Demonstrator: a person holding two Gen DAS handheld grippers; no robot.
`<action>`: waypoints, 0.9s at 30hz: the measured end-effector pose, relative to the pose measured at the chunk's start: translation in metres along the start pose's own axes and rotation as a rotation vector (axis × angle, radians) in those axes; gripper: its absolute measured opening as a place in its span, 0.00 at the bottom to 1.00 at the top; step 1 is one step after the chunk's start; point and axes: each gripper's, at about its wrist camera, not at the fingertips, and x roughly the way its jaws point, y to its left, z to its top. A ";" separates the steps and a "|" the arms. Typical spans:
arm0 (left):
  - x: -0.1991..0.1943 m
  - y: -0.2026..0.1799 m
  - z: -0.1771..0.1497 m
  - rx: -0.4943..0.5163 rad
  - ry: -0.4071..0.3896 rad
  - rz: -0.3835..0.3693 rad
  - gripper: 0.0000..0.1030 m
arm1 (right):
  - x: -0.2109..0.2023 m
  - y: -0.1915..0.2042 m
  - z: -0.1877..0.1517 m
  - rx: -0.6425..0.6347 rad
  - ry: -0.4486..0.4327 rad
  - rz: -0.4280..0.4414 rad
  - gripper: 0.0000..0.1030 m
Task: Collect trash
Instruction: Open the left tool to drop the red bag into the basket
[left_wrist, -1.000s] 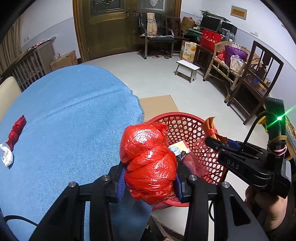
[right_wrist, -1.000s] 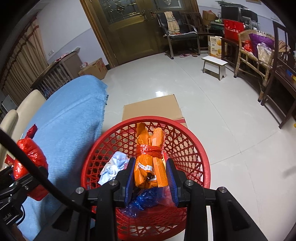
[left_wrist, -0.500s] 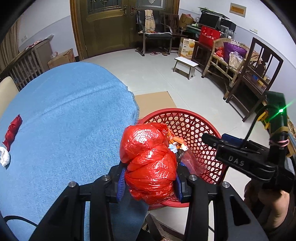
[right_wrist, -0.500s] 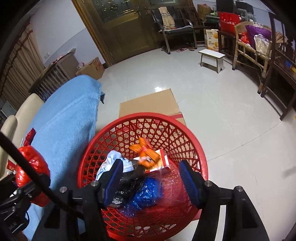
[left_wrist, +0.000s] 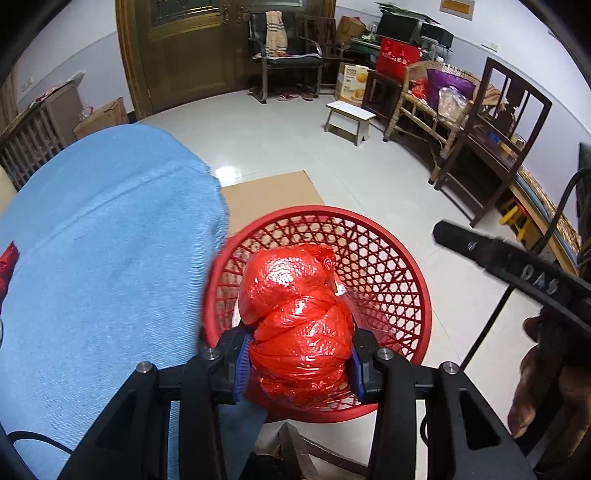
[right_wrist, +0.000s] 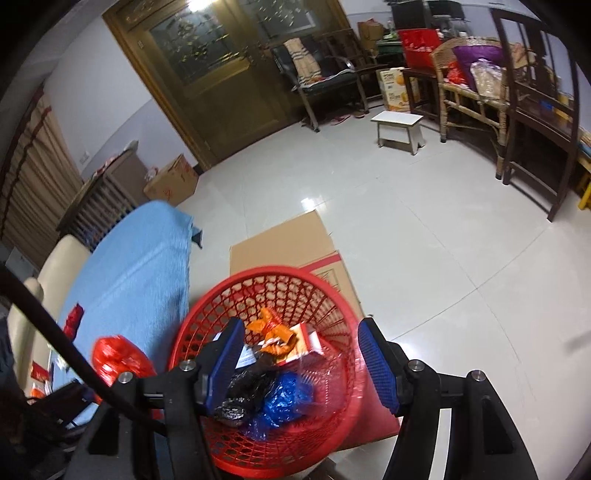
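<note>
The left gripper is closed on a knotted ball of crinkled red plastic bag, its blue-padded fingers pressing the bundle's lower half from both sides while the upper lobe bulges up above them. The bundle hangs over the near part of the round red plastic lattice basket, which stands on the floor right beside the blue-cloth-covered table and partly on a flattened brown cardboard sheet.

The right gripper has its jaws parted fairly wide and grips nothing; they have just been opening, and no item sits between the pads. It hovers over the same basket, inside which lie a crumpled orange wrapper, a red-and-white flat carton, a black plastic bag and a blue plastic bag, all below and between the spread fingers without touching them. In the right wrist view the red bundle shows to the left of the basket, blurred.
</note>
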 end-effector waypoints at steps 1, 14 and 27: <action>0.002 -0.002 0.000 0.003 0.004 -0.001 0.43 | -0.003 -0.003 0.001 0.009 -0.008 -0.002 0.66; 0.016 -0.015 0.003 0.021 0.027 -0.076 0.44 | -0.017 -0.008 0.010 0.033 -0.037 0.013 0.66; 0.010 0.000 0.009 -0.023 0.005 -0.125 0.72 | -0.022 -0.004 0.010 0.026 -0.039 0.016 0.66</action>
